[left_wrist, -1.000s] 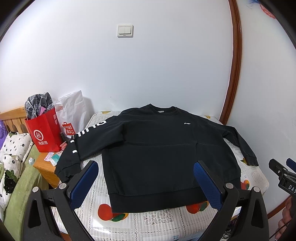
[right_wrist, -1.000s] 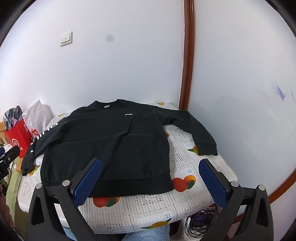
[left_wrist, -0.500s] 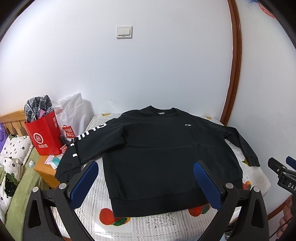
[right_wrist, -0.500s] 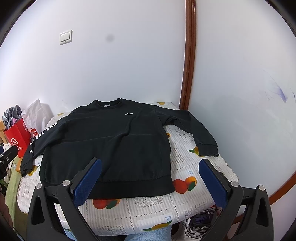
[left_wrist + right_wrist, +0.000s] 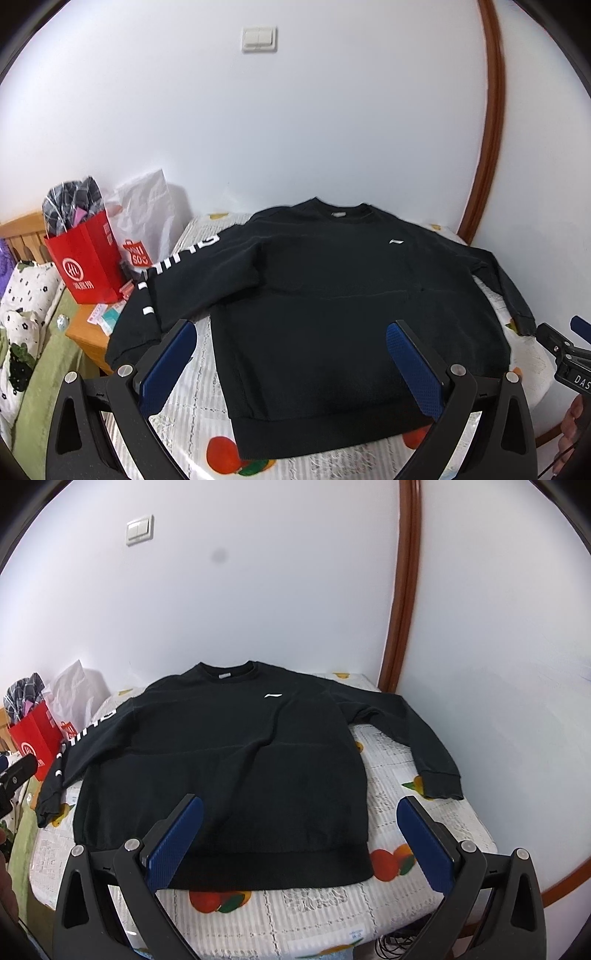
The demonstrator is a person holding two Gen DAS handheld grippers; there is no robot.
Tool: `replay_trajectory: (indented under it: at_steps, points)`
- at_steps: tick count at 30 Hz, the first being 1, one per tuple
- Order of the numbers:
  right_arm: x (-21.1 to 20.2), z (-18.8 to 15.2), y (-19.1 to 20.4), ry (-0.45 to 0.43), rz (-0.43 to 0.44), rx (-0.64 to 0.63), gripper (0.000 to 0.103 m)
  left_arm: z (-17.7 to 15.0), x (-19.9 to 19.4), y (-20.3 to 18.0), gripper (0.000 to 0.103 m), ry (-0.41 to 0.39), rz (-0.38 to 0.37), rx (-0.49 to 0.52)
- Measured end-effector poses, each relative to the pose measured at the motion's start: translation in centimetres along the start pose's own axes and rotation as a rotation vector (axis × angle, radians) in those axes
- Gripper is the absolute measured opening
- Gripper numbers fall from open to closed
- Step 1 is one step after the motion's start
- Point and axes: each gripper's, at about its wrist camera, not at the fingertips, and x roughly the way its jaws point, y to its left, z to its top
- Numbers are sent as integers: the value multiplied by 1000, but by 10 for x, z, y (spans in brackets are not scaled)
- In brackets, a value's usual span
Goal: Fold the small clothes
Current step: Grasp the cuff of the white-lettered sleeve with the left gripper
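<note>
Both grippers spread wide above the flat black sweatshirt (image 5: 332, 295); right cuff (image 5: 441, 784) fully visible only from the right wrist

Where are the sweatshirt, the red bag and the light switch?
black sweatshirt (image 5: 236, 768), right wrist view, middle of its chest panel.
red paper bag (image 5: 86, 258), left wrist view, its front face.
light switch (image 5: 259, 38), left wrist view, centre of the plate.

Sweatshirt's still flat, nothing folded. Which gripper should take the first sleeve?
Probably the right gripper: open, and the plain sleeve's cuff lies near its right finger. The lettered sleeve hangs off the table edge, left of the open left gripper.
</note>
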Motion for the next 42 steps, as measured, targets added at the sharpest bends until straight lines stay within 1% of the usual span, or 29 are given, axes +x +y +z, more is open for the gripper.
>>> replay_trajectory:
  at_steps: [4,8,11,15,16,17,19,22,24,26,27,28,30,31,32,33,36,37,40,41,42]
  points:
    - [32,2,6,36,19,-8,103,-3,41,19,103,75,16,-12]
    - [63,2,13,69,6,-20,103,-14,84,48,101,152,82,-28]
    - [87,2,21,87,18,-20,103,-25,117,79,95,220,131,-57]
    - [111,1,34,113,38,-18,103,-39,149,115,87,278,180,-115]
    - [117,0,40,126,48,-27,103,-42,157,123,86,289,199,-123]
    - [121,0,44,133,56,-37,103,-44,162,128,82,295,213,-126]
    - [126,-2,55,140,66,-70,103,-47,172,139,80,303,239,-135]
    - [131,-5,68,145,50,-124,103,-50,186,150,77,309,283,-137]
    - [133,-7,73,146,32,-154,103,-52,192,150,68,293,319,-96]
    - [136,-8,74,155,22,-161,103,-52,194,148,65,280,341,-49]
    - [137,-9,73,161,19,-160,103,-51,196,151,57,276,344,-45]
    - [140,-10,72,167,18,-154,103,-50,197,153,50,275,364,-42]
    - [143,-11,70,174,18,-147,103,-47,196,159,21,282,419,-38]
    - [145,-12,68,178,15,-144,103,-46,194,164,20,285,420,-46]
    - [146,-13,67,182,13,-142,103,-44,192,168,18,287,397,-65]
    - [147,-13,66,185,11,-142,103,-42,189,173,14,287,376,-91]
    - [147,-13,60,174,15,-151,103,-32,174,171,11,249,341,-99]
    - [146,-13,58,169,18,-153,102,-27,169,169,11,241,315,-104]
    - [146,-10,52,161,32,-144,103,-9,155,157,11,219,144,-143]
    - [146,-9,50,158,35,-142,103,-1,149,149,11,205,94,-146]
    - [146,-7,48,152,37,-139,103,5,146,142,11,196,65,-144]
